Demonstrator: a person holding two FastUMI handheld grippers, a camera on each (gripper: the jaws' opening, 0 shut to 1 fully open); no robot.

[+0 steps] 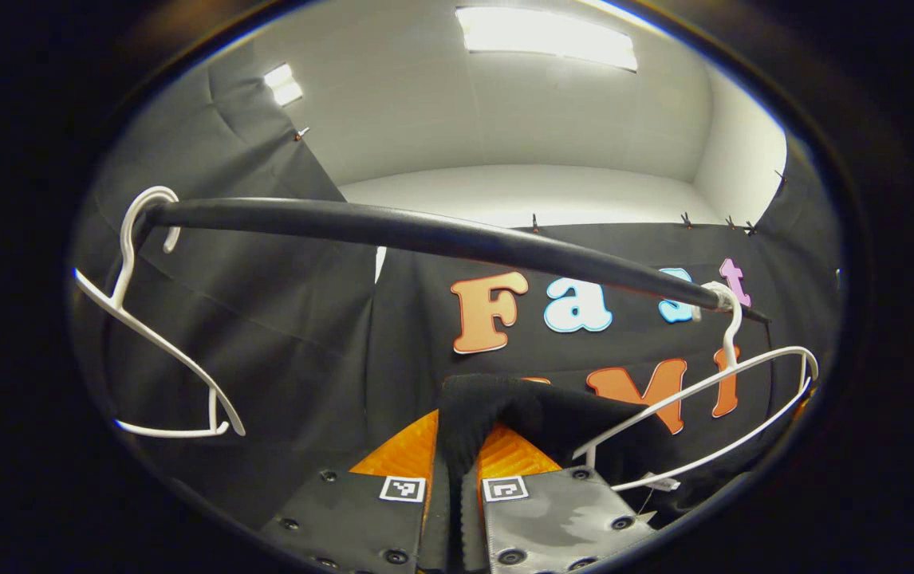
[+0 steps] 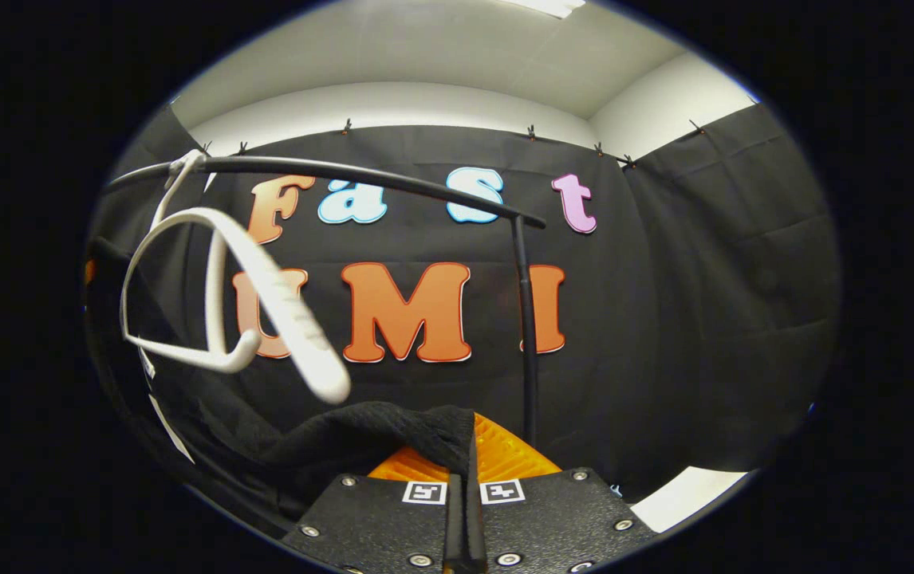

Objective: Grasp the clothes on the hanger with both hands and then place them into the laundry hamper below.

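1. The left gripper [image 1: 451,470] has its two fingers closed almost fully together, and a fold of the black garment [image 1: 553,418] is pinched between them. The cloth rises just ahead of the fingertips and then falls away to the right of the tool.
2. The right gripper [image 2: 466,470] is closed in the same way on another edge of the garment [image 2: 377,430], which spreads from its tips to the left. I judge that the two grips sit on opposite sides so that the cloth hangs stretched between both hands and cannot slip.
3. A white hanger [image 1: 712,414] hangs on the black rail [image 1: 425,231], ahead and right of the left gripper — in the right gripper view it [image 2: 242,295] is ahead to the upper left, close and blurred. The garment appears to be below it already, so I think it is off the hanger, or nearly.
4. A second white hanger [image 1: 162,335], bare, hangs far to the left on the rail.
5. A small white tag [image 1: 660,482] sits near the garment's edge — its writing is too small to read. Each gripper carries small square printed markers, not text.
6. The laundry hamper should be lower than both tools; the next move is probably downward.
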